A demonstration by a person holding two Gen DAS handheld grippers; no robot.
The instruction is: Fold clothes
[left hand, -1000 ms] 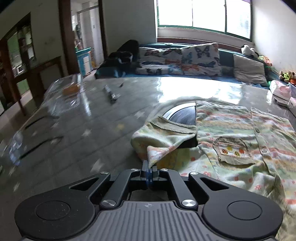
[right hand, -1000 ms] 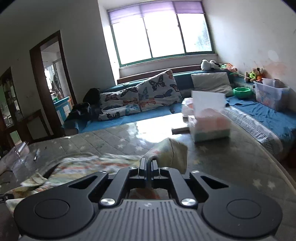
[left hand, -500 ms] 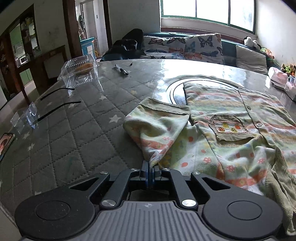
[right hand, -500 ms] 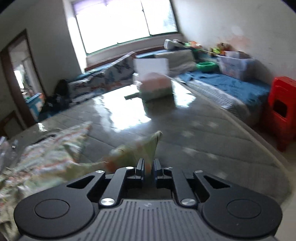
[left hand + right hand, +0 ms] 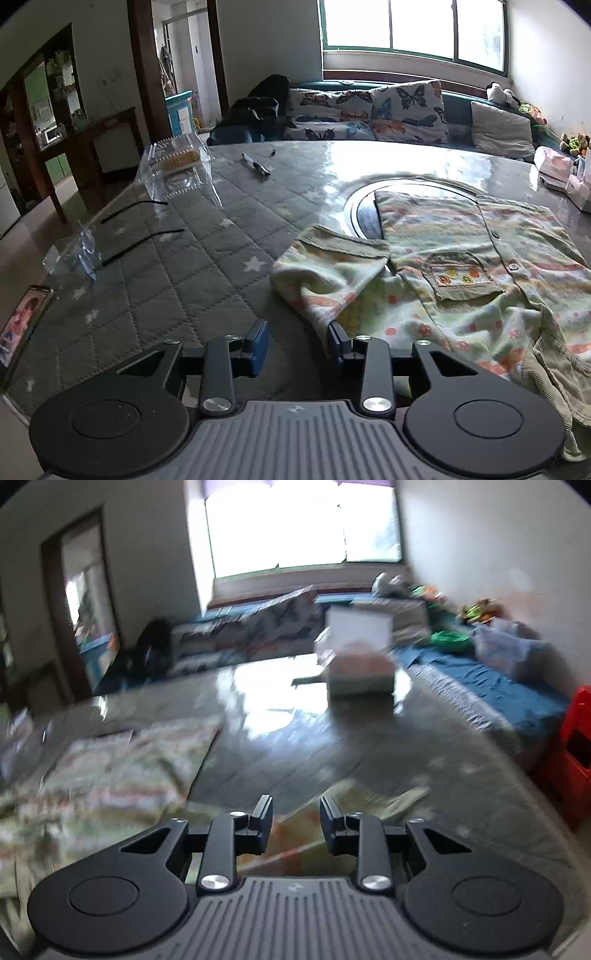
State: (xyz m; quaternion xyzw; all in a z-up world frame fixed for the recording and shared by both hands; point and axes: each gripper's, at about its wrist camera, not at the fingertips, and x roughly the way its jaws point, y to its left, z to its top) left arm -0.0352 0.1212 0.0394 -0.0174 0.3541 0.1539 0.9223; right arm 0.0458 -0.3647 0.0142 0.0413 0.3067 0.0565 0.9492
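Note:
A pale green child's shirt (image 5: 461,258) with orange dots, buttons and a chest pocket lies spread on the quilted grey table (image 5: 166,266). Its left sleeve (image 5: 332,266) lies flat, pointing toward my left gripper (image 5: 297,341). That gripper's jaws are opening; bare table shows in the gap, and the sleeve's edge lies against the right pad only. In the blurred right wrist view the shirt body (image 5: 110,768) lies at the left and its other sleeve (image 5: 373,794) runs under my right gripper (image 5: 295,821). Its jaws are opening too, with cloth showing in the gap but neither pad pressing it.
A clear plastic food box (image 5: 173,170), a pen (image 5: 255,168) and two black strips (image 5: 140,243) lie on the table's left. A phone (image 5: 22,325) rests at the near left edge. A tissue box (image 5: 360,668) stands at the far right; a red stool (image 5: 572,749) stands beyond the table's right edge.
Both grippers were shut on the sleeve ends, drew them outward and down to the table, and have now let go, jaws parted. The sleeves lie on the table.

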